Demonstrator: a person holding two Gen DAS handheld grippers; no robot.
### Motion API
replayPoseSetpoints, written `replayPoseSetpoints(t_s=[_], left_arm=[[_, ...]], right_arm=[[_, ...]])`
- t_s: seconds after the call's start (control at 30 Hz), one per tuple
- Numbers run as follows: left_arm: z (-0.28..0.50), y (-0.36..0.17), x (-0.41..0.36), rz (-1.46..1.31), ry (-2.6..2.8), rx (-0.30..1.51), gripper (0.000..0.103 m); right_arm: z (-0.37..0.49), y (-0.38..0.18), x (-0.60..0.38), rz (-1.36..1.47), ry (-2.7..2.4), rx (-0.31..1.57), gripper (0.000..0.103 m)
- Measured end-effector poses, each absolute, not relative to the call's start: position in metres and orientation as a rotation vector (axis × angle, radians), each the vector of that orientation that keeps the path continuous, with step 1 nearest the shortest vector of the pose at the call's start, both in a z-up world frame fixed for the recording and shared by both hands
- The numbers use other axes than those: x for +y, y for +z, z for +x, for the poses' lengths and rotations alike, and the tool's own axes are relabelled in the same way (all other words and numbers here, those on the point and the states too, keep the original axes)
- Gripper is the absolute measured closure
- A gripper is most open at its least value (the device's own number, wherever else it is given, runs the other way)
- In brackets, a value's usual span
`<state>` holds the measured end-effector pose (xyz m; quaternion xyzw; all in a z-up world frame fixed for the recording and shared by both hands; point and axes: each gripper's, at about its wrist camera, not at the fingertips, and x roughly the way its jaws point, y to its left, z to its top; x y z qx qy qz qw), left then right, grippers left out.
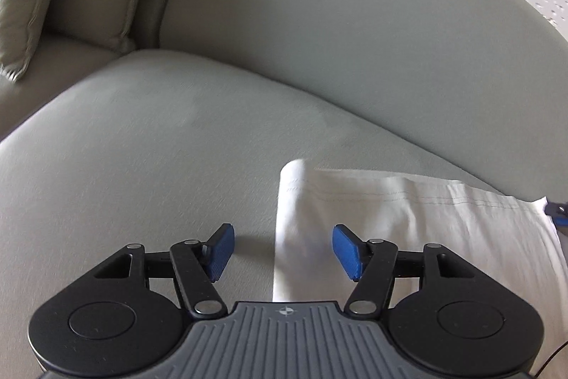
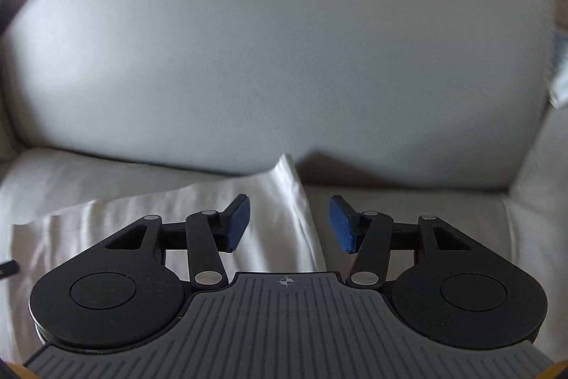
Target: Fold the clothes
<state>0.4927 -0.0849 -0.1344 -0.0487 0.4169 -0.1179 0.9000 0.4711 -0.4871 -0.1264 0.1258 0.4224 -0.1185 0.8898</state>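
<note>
A grey sofa seat (image 1: 142, 148) carries a white garment (image 1: 390, 219), lying flat against the backrest (image 2: 284, 59). It looks partly folded; more folds likely remain. The left gripper (image 1: 283, 253) and right gripper (image 2: 289, 224) hover above its edges, jaws spread, empty.

- L gripper (image 1: 283, 253): tilted down & fwd, jaws parted w/ a clear gap, nothing clamped betw. the blue pads (image 1: 220, 253).
- L pads both angled inward at the tips, black linkage arms splayed out either side of the grey ribbed body.
- R gripper (image 2: 289, 224): also pitched down, jaws apart, gap a bit narrower than L; blue pads (image 2: 238, 223) press on nothing.
- R gripper's blue-black tip (image 1: 555, 212) just shows at the right edge of the L wrist view.
- No hand, sleeve or arm visible in either view.
</note>
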Motion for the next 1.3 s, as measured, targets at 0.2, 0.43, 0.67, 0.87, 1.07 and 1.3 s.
replayPoseSetpoints(t_s=[0.2,0.43,0.67,0.87,1.07,1.3], left_arm=[[0.493,-0.124,-0.076,-0.172,-0.237,0.822,0.039],[0.499,-0.128,-0.081,-0.194,-0.2,0.854,0.035],[0.519,-0.136,-0.091,-0.251,-0.199,0.875,0.036],[0.531,-0.136,-0.111,-0.201,-0.249,0.884,0.038],[0.524,-0.133,-0.143,-0.002,-0.301,0.822,0.099],[0.498,-0.078,-0.128,-0.018,-0.315,0.76,0.1]], right_arm=[[0.476,-0.137,-0.48,0.131,-0.264,0.798,0.101],[0.452,-0.134,-0.512,0.146,-0.473,0.788,0.101],[0.45,-0.136,-0.514,0.092,-0.632,0.805,0.101],[0.443,-0.134,-0.529,0.114,-0.691,0.832,0.101],[0.439,-0.119,-0.538,0.128,-0.664,0.829,0.101],[0.439,-0.059,-0.548,0.206,-0.61,0.767,0.101]])
